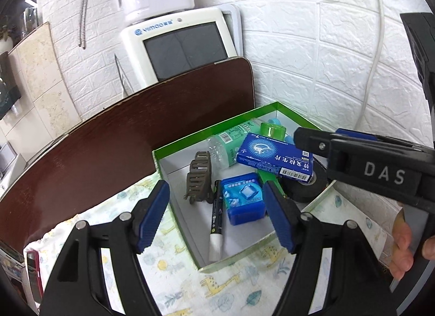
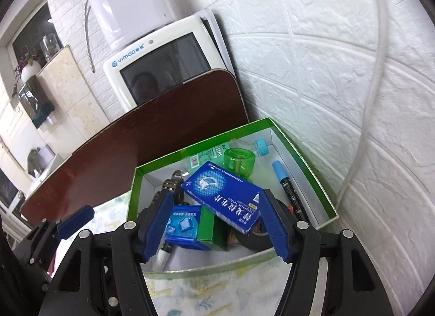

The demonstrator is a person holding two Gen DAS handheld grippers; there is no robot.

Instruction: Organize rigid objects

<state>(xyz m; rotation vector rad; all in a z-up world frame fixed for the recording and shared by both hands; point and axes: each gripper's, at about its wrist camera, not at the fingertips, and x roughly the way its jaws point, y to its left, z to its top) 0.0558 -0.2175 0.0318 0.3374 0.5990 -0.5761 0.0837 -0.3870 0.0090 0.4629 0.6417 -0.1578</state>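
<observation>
A green-rimmed white box (image 1: 190,139) (image 2: 299,150) holds several items. A blue medicine carton (image 1: 274,157) (image 2: 225,196) lies on top, tilted. Under it lie a clear bottle (image 1: 231,142), a green cap piece (image 1: 272,129) (image 2: 239,159), a black tape roll (image 1: 307,185), a small blue box (image 1: 243,197) (image 2: 185,227), a dark hair claw (image 1: 198,177), a white-tipped black marker (image 1: 217,221) and a blue-capped marker (image 2: 288,188). My left gripper (image 1: 217,215) is open and empty above the box's near side. My right gripper (image 2: 217,223) is open just over the carton, not gripping it; it also shows in the left wrist view (image 1: 353,161).
The box sits on a cloth with a giraffe print (image 1: 190,283) in a corner. A brown board (image 1: 108,147) (image 2: 136,139) leans behind it, with a white screen device (image 1: 179,44) (image 2: 163,63) and white brick wall (image 1: 326,58). A white cable (image 2: 378,71) hangs on the right.
</observation>
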